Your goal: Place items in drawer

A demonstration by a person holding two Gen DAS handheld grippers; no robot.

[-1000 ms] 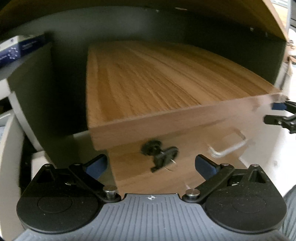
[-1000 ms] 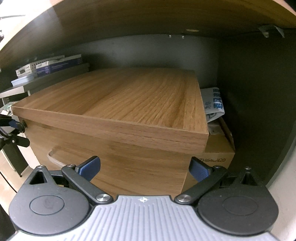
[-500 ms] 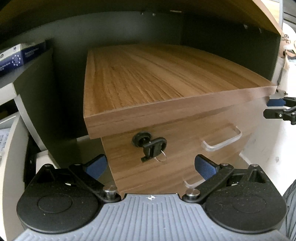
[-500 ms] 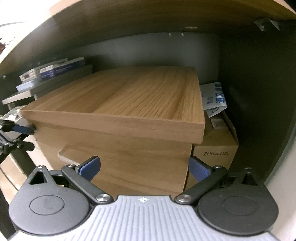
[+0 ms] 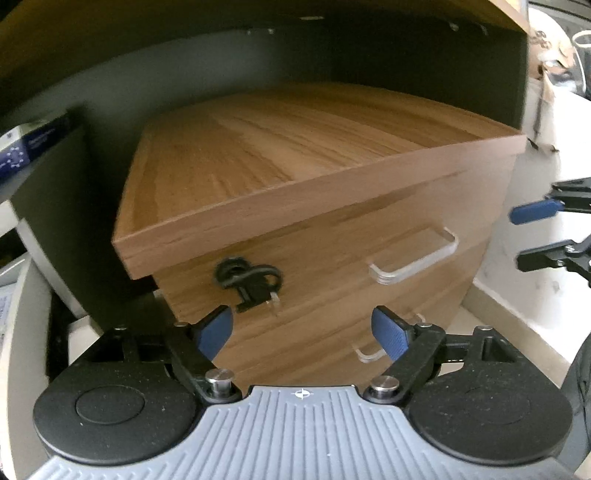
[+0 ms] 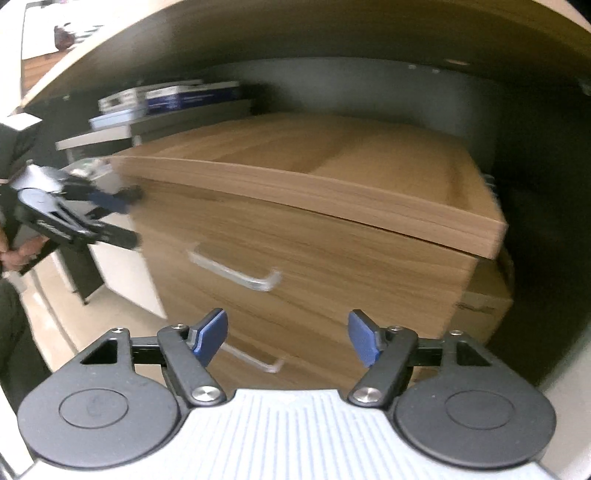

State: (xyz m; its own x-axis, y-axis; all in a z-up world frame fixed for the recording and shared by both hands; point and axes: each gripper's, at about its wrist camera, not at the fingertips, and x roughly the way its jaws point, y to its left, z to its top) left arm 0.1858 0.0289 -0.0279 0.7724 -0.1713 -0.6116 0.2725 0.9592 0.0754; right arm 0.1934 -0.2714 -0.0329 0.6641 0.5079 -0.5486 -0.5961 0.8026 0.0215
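A wooden drawer cabinet [image 5: 303,155] stands under a desk, also shown in the right wrist view [image 6: 332,177]. Its top drawer is shut, with a clear handle [image 5: 413,258] that also shows in the right wrist view [image 6: 236,273], and a black key in the lock [image 5: 247,277]. A second handle [image 5: 365,354] sits lower down. My left gripper [image 5: 303,332] is open and empty in front of the lock. My right gripper [image 6: 288,336] is open and empty, below the top handle. Each gripper shows at the edge of the other's view, the right one [image 5: 546,232] and the left one [image 6: 85,218].
A cardboard box [image 6: 487,295] sits right of the cabinet. Blue and white boxes [image 6: 173,98] lie on a shelf at the left. The desk underside [image 6: 295,33] hangs low above. The pale floor [image 5: 517,325] lies to the right.
Both grippers have pulled back and dropped lower, so the drawer fronts and both handles now show. The right gripper has swung to the left. Both stay open and empty.
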